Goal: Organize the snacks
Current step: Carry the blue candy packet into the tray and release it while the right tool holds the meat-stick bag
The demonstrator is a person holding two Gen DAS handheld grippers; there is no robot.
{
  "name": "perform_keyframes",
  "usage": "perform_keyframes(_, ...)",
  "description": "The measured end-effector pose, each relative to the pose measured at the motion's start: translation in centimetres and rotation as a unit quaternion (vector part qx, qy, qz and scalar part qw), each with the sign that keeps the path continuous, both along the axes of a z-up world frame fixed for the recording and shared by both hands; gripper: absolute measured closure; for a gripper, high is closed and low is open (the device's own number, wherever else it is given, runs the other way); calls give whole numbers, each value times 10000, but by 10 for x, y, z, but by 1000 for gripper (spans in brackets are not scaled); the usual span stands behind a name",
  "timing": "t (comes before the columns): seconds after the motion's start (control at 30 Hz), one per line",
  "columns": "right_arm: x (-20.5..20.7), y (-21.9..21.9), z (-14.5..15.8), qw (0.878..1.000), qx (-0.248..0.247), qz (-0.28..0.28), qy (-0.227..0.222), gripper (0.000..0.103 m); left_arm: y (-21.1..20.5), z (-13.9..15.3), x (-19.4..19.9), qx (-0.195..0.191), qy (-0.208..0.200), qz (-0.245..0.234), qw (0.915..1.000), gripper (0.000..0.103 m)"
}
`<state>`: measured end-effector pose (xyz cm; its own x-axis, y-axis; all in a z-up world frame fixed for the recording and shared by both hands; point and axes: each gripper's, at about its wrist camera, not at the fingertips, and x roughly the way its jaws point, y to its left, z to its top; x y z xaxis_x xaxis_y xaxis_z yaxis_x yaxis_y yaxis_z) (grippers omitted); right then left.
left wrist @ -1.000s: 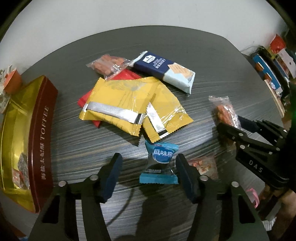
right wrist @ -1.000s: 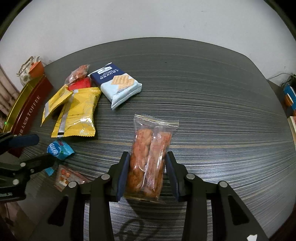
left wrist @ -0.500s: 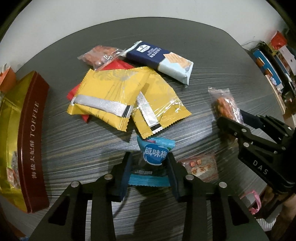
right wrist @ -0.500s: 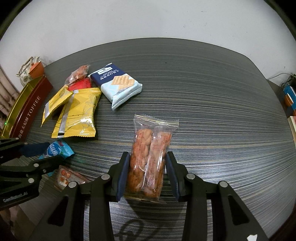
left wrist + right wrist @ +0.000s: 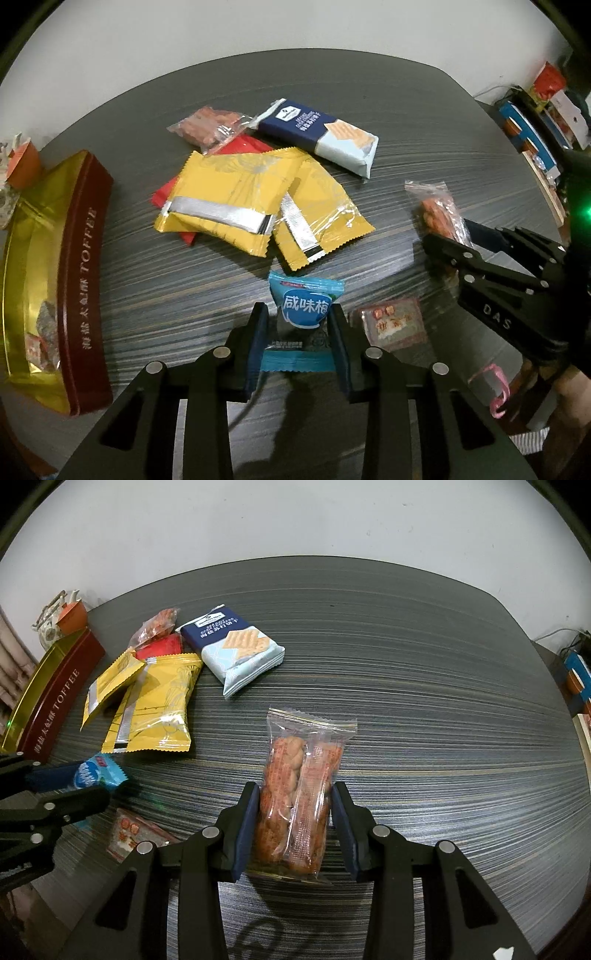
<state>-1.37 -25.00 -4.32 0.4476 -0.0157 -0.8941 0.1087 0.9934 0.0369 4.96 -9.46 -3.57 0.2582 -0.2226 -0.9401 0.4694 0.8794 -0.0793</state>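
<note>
Jaws: left gripper (image 5: 298, 334) clamped on blue candy packet (image 5: 303, 308), right gripper (image 5: 293, 825) on twist-biscuit packet (image 5: 297, 801) | desk (image 5: 424, 686) bare rightward | left view alone shows toffee tin (image 5: 79, 280) interior.

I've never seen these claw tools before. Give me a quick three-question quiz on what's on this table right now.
1. True or false: the left claw is shut on the blue candy packet.
2. What does the right claw grip?
3. The gold tin is labelled: A) COFFEE B) TOFFEE C) COOKIES

Key: 1 true. 2 the clear packet of twisted orange snacks. 3 B.
</note>
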Motion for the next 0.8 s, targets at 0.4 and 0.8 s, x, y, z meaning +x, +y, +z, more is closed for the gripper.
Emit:
perform_keyframes(0.4,1,0,-2,10000,-58,36,-10,65,30,27,-10,-154,-122,75,9998,69)
perform_keyframes(0.8,1,3,-3,9999,-129,58,-22,65,85,65,13,-203,-584,708,9956,69)
